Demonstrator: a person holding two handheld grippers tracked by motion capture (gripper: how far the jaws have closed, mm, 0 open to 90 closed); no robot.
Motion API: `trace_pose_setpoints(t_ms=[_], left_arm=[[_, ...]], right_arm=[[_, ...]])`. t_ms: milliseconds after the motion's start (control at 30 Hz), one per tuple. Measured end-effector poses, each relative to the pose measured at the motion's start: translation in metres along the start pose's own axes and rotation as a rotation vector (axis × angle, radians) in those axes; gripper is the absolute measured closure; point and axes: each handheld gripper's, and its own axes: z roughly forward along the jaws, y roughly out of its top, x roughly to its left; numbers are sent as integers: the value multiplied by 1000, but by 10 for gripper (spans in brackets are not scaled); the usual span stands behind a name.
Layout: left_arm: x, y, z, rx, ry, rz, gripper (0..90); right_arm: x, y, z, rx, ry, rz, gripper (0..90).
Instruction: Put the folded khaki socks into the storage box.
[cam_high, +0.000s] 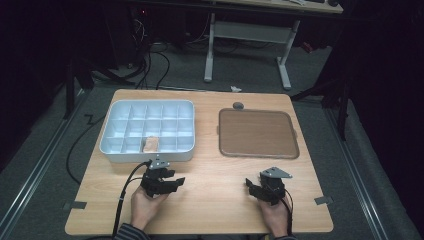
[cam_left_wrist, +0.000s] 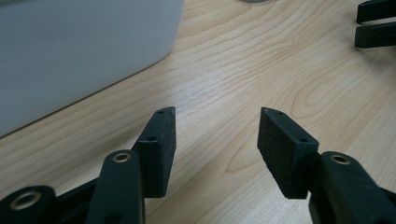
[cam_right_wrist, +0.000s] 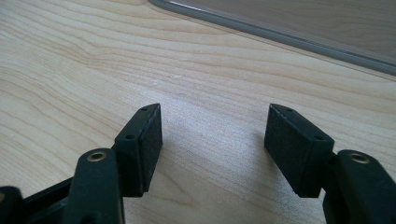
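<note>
Grippers rest low on the near part of the pale wooden table (cam_high: 210, 200), each in one of the person's hands, both with jaws spread apart and nothing between the pads. The left black two-jaw gripper (cam_high: 177, 182) sits just in front of the white plastic compartment tray (cam_high: 187, 147), near that tray's near wall, its tips turned toward the middle of the table. In the left gripper view its jaws stand wide over bare wood grain (cam_left_wrist: 217, 135), with the tray's white wall (cam_left_wrist: 84, 51) rising close at the upper left and the tips of the other gripper at the far upper right. The right black two-jaw gripper (cam_high: 252, 187) lies near the table's near edge, toward the right corner, well apart from the left one. In the right gripper view its pads (cam_right_wrist: 299, 149) are equally wide over bare wood, and the grey rim of the brown flat tray (cam_right_wrist: 289, 32) crosses the top.

A small tan block (cam_high: 150, 145) lies in a compartment of the white tray's near row. The brown flat tray (cam_high: 257, 132) lies on the right half of the table, beside the white one and apart from it. A small grey round disc (cam_high: 238, 105) sits at the table's far edge, just beyond the brown tray.
</note>
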Motion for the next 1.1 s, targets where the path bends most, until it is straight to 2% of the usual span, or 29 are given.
trace_pose_setpoints(t_ms=[500, 767, 900, 1100], left_arm=[[-5, -5, 18, 32, 24, 34, 475], [-7, -6, 24, 27, 34, 49, 474], [-7, -6, 26, 16, 29, 41, 470], [-10, -8, 28, -1, 42, 69, 460]], right_arm=[[1, 0, 0, 3, -1, -6, 358], [1, 0, 0, 3, -3, -6, 358], [1, 0, 0, 3, -1, -5, 358], [1, 0, 0, 3, -2, -5, 358]])
